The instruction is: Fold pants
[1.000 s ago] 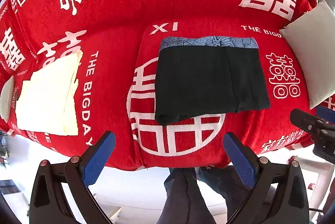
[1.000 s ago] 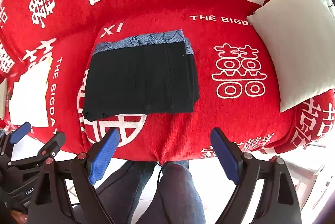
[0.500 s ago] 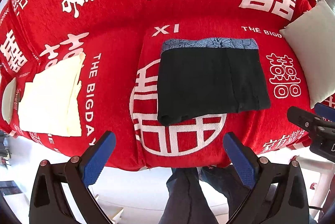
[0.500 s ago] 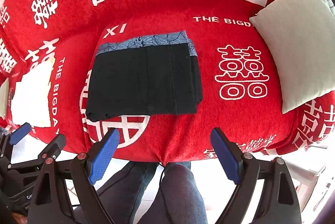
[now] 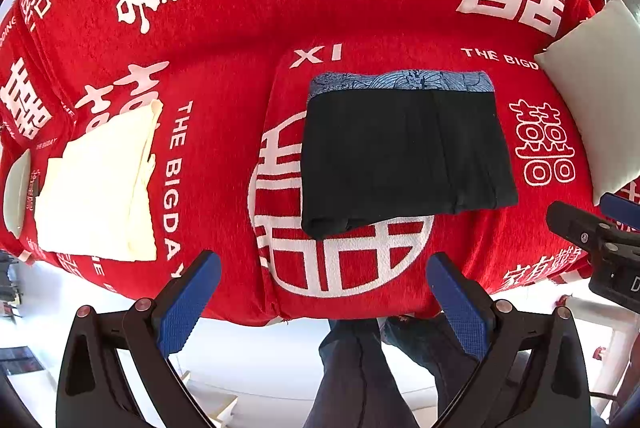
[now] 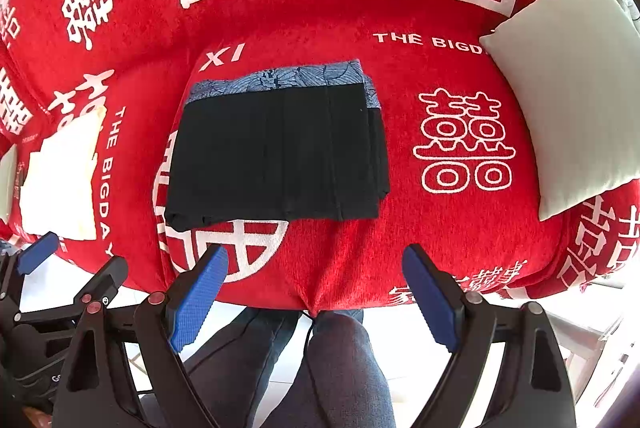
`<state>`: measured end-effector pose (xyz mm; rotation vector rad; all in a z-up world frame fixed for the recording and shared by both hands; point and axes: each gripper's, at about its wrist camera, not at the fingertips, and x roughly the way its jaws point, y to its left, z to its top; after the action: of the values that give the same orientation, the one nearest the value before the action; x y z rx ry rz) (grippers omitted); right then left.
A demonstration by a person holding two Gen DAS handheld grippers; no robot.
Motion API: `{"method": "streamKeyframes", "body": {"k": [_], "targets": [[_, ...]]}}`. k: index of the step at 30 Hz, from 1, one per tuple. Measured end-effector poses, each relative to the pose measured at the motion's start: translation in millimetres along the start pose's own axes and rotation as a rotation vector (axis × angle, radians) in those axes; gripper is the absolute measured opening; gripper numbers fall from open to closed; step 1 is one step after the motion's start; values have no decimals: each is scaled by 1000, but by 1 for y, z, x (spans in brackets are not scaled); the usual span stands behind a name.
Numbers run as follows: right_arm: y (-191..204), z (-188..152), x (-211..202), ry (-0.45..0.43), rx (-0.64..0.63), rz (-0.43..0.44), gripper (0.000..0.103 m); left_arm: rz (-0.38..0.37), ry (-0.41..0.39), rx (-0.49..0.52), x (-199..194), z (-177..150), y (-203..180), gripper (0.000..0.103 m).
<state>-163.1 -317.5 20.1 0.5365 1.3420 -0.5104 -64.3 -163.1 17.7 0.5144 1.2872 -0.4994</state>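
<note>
The black pants (image 5: 404,156) lie folded into a flat rectangle on the red sofa seat, with a blue patterned waistband (image 5: 400,82) at the far edge. They also show in the right wrist view (image 6: 280,156). My left gripper (image 5: 322,276) is open and empty, hovering off the sofa's front edge, short of the pants. My right gripper (image 6: 316,268) is open and empty, also in front of the pants. The right gripper's tip shows at the left wrist view's right edge (image 5: 592,236).
The sofa (image 5: 224,28) has a red cover with white characters. A folded cream cloth (image 5: 100,184) lies on the seat to the left. A white cushion (image 6: 568,100) leans at the right. The person's legs (image 6: 320,368) are below the front edge.
Both grippers have drifted slightly; the pants sit a little lower in both views. Nothing was taken hold of or let go.
</note>
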Motion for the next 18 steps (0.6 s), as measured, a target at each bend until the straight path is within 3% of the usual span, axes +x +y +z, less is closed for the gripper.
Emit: {"method": "streamKeyframes", "body": {"k": [18], "targets": [[5,2,1,-3,-14,-9,91,-3,4,12,2,4,2,103]]}}
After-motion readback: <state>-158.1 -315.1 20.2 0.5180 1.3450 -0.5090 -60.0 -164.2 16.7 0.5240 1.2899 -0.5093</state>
